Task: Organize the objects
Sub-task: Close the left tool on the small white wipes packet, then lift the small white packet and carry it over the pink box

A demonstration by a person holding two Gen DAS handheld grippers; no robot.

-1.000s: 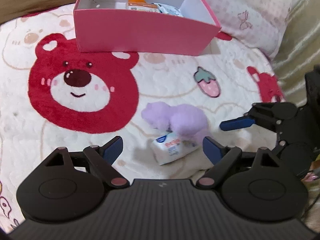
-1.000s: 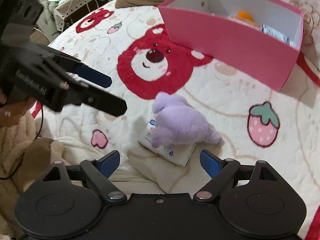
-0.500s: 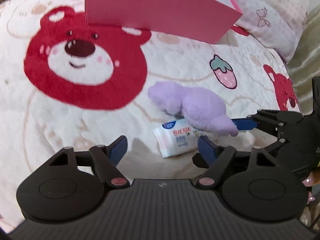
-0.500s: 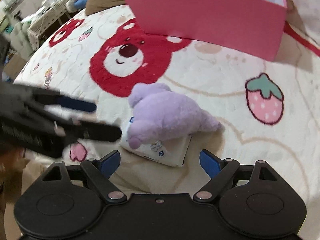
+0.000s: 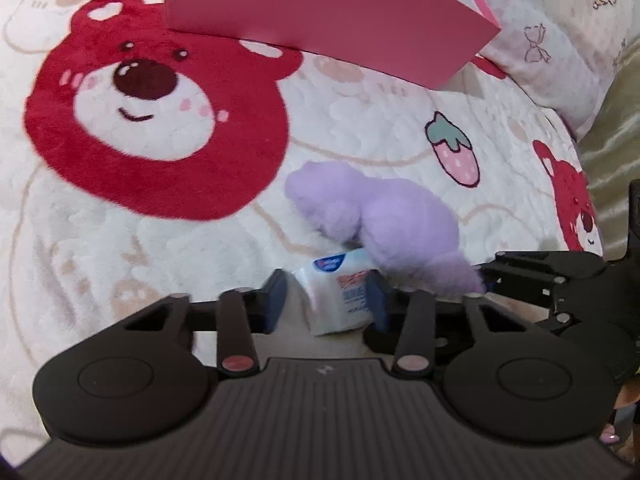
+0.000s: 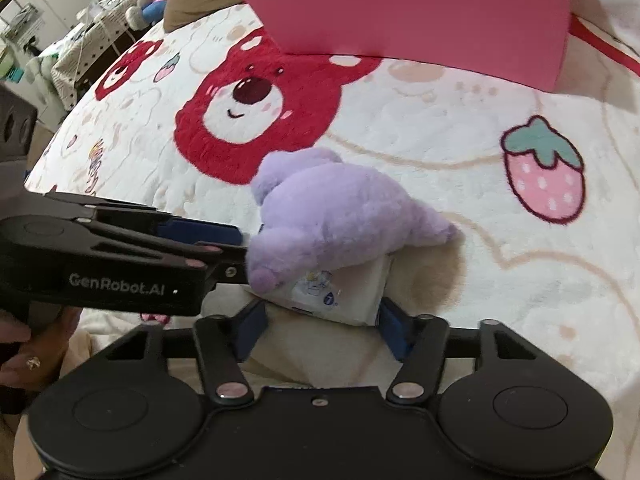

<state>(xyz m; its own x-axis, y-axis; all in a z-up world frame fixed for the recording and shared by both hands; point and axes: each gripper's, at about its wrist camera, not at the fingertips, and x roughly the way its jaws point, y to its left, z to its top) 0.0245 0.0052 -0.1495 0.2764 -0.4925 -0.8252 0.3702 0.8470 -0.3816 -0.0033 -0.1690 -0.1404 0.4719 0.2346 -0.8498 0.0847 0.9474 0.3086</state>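
Observation:
A white tissue pack (image 5: 336, 300) (image 6: 340, 294) lies on the bear blanket with a purple plush toy (image 5: 380, 216) (image 6: 340, 212) resting on top of it. My left gripper (image 5: 326, 298) is low over the pack with its jaws closing. The right pad touches the pack's edge and a small gap shows at the left pad. In the right wrist view the left gripper (image 6: 232, 244) reaches in from the left, tips at the plush's snout. My right gripper (image 6: 322, 328) is also closing, both pads against the pack's near corners. It enters the left wrist view (image 5: 484, 276) from the right, at the plush's tail.
A pink box (image 5: 320, 12) (image 6: 420, 20) stands at the far side of the blanket (image 5: 120, 240), its inside hidden. A patterned pillow (image 5: 560, 40) lies right of it. A person's hand (image 6: 24, 356) holds the left gripper. Furniture and clutter stand beyond the bed's left edge (image 6: 60, 40).
Both grippers have sunk toward the tissue pack and their jaws have narrowed around it. The pink box's inside has slipped out of view. Plush and pack stay in place.

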